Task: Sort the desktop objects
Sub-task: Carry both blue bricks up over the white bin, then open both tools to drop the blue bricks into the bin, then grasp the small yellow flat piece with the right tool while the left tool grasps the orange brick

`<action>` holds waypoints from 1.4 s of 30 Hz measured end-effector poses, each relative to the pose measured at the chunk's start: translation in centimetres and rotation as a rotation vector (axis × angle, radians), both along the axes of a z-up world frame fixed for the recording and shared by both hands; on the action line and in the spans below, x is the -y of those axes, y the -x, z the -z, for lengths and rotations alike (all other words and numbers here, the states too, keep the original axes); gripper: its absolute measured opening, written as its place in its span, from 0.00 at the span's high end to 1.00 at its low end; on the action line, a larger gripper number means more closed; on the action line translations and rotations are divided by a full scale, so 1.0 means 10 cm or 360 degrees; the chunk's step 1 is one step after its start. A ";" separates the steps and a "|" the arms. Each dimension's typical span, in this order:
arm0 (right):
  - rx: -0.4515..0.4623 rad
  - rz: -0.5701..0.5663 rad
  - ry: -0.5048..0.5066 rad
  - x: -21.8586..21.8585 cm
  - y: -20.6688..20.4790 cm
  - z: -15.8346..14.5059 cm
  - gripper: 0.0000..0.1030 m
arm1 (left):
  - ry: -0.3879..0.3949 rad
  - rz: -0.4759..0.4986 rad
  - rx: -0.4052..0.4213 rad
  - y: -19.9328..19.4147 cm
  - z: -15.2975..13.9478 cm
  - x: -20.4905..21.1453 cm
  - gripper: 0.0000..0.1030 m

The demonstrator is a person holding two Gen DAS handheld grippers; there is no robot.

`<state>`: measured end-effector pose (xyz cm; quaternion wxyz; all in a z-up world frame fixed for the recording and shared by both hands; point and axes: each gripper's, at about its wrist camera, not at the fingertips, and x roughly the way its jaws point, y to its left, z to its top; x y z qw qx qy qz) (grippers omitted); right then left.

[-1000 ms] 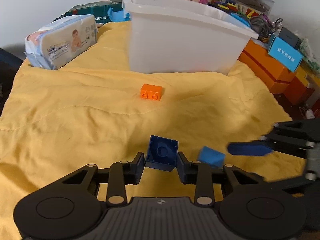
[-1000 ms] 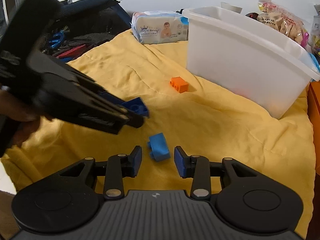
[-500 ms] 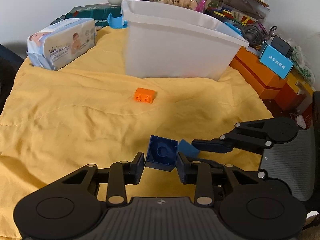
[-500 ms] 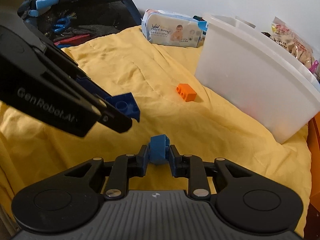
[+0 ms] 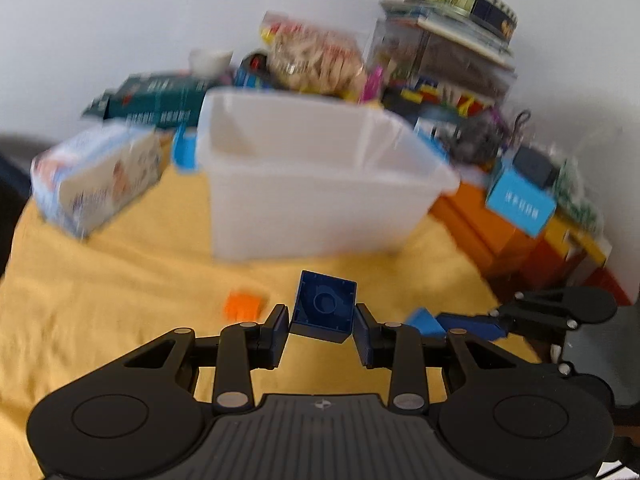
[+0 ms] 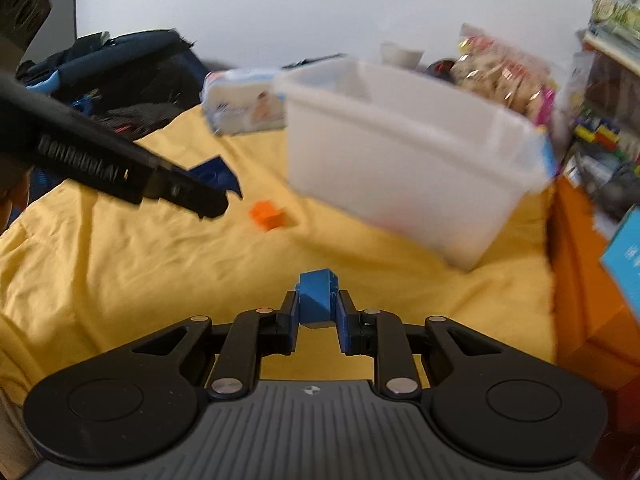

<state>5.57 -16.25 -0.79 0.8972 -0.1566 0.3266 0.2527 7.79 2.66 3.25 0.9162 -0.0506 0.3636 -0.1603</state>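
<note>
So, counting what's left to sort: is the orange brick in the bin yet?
Out. The orange brick lies on the yellow cloth, beside the white bin.

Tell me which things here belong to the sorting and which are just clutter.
Job: dark blue brick, light blue brick, orange brick, white bin.
Lying about: wet wipes pack, snack bag, orange boxes.

1. Three toy building blocks are counted: one dark blue block [image 5: 324, 307], one light blue block [image 6: 316, 298] and one orange block [image 5: 243, 305].
2. One white plastic bin [image 5: 312, 184] is seen at the far side.
3. One pack of wet wipes [image 5: 96, 176] is seen, far left.
4. One yellow cloth [image 5: 100, 300] is spread underneath.
5. Two grippers are counted: the left gripper [image 5: 322, 334] and the right gripper [image 6: 317, 322].
</note>
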 end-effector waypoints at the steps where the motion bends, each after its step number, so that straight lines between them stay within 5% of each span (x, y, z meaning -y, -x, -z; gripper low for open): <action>1: 0.0021 0.0008 0.0003 0.03 -0.03 -0.04 0.79 | -0.0015 0.0007 0.0029 -0.06 -0.06 0.03 0.63; 13: 0.0285 0.0148 -0.0075 0.24 -0.76 -0.68 0.79 | -0.0115 0.0045 0.0323 -0.82 -0.70 0.18 0.63; 25: 0.0177 0.0255 -0.0114 0.16 -1.43 -0.50 0.78 | -0.0115 0.0024 0.0144 -1.47 -0.23 0.18 0.62; 33: 0.0135 0.0270 -0.0077 0.16 -1.43 -0.42 0.74 | -0.0067 0.0033 0.0153 -1.36 -0.24 0.11 0.61; 42: 0.0186 0.0157 -0.0102 0.14 -0.97 -0.63 0.63 | -0.0098 0.0053 0.0102 -0.62 -0.17 -0.02 0.54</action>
